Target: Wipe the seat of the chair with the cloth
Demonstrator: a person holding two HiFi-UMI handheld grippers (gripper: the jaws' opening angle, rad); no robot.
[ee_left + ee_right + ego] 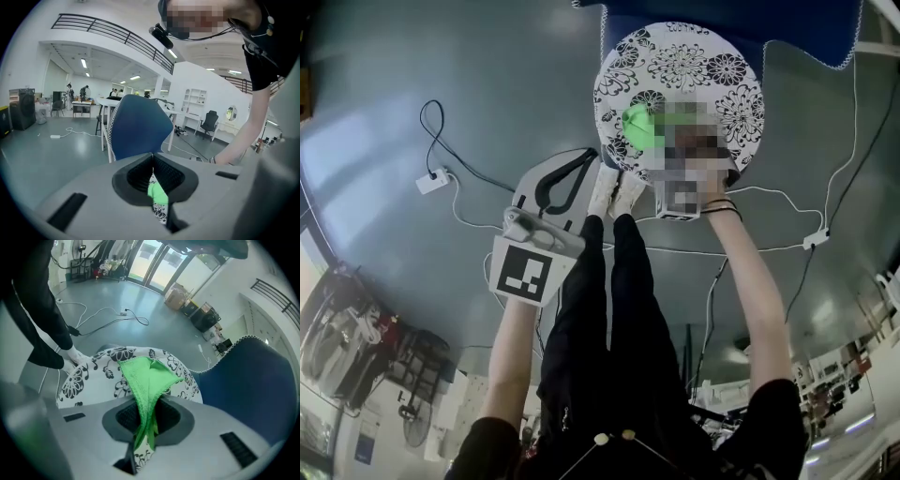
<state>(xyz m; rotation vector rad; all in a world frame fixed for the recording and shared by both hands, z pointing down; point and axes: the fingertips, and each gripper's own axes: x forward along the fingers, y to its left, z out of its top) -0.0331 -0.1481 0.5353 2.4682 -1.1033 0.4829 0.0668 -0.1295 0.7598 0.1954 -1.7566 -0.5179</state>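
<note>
The grey floor (441,75) spreads wide round the person, with a white cable (464,169) trailing across it to a small plug block. On it stands the chair, its blue back (253,380) rising behind the round seat (675,61), which is covered in a black-and-white flower print. The person stands right up against the seat's near rim, white shoes (614,192) touching it, both arms reaching down.

The left gripper (153,164) hangs just off the seat's near edge, above the floor, with its marker cube (525,272) facing up. Its jaws are drawn together with nothing held. Only a sliver of the seat and some green show past them.

The right gripper (149,413) is over the seat and is the one working. Its jaws are clamped on a bunched fold of the green cloth (147,376). The rest of the cloth fans forward and lies on the near part of the flowered surface.

I'd say the wiping itself is in hand, and early on, since the cloth covers only a small patch and most of the seat lies bare around it. The next move seems to call for keeping that pinch firm and the cloth pressed flat on the fabric. It would then be dragged in strokes across towards the blue back and out to both rims. The other gripper has no part in this and need only keep clear.
</note>
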